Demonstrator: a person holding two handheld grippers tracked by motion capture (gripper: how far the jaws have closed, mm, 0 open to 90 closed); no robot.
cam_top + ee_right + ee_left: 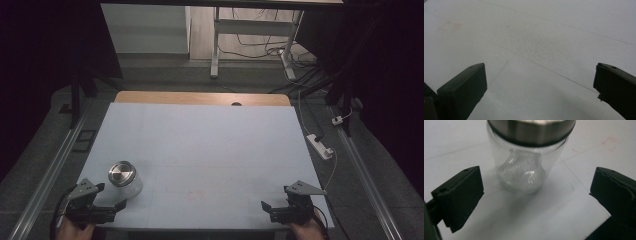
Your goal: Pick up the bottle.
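Observation:
A clear glass jar (125, 181) with a brushed metal lid stands upright on the pale table top (210, 145) near its front left corner. In the left gripper view the jar (524, 170) sits just beyond the tips, with a pile of small silvery beads at its bottom. My left gripper (111, 196) (536, 192) is open, its jaws wide apart and not touching the jar. At the front right of the table my right gripper (276, 197) (540, 80) is open over bare table surface.
A faint red square mark (450, 26) is drawn on the table near its front middle. A white power strip (320, 146) with cables lies on the floor to the right. A wooden strip (200, 98) edges the far side.

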